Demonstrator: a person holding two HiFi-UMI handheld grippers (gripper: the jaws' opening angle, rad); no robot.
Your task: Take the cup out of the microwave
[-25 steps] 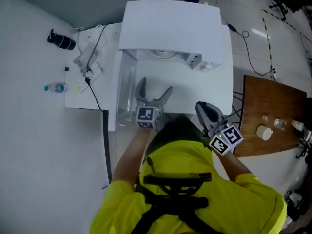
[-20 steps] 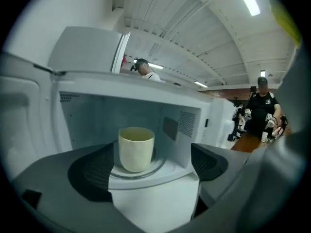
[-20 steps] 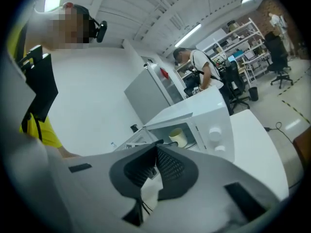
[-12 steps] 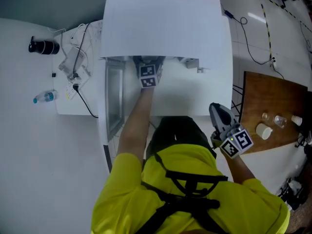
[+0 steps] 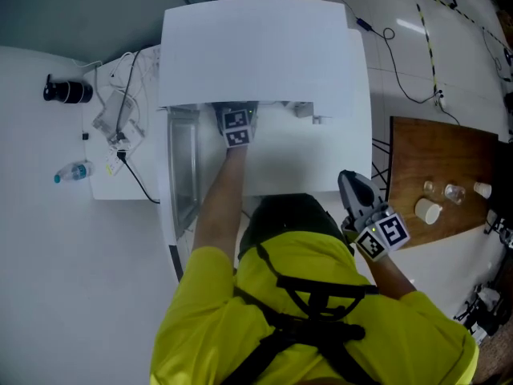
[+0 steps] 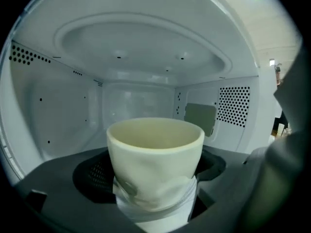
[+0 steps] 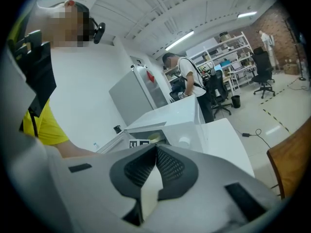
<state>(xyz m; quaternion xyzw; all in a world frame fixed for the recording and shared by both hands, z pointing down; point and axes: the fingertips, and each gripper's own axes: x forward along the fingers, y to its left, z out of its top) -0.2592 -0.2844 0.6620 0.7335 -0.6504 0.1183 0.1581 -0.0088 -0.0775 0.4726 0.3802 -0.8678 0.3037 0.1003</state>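
The cream cup [image 6: 155, 144] is shown inside the open microwave [image 5: 256, 54], standing between the spread jaws of the left gripper [image 6: 154, 178]. The right gripper [image 7: 156, 152] is held outside the microwave, its jaws pressed together on nothing.

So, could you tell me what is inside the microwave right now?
A cream cup stands inside the microwave, between the open jaws of the left hand-held gripper. Cup and gripper cover the floor beneath.

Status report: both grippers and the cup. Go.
Left gripper open, jaws either side of the cup, inside the microwave. Right gripper shut, empty, outside. Nothing seen blocking the way out.
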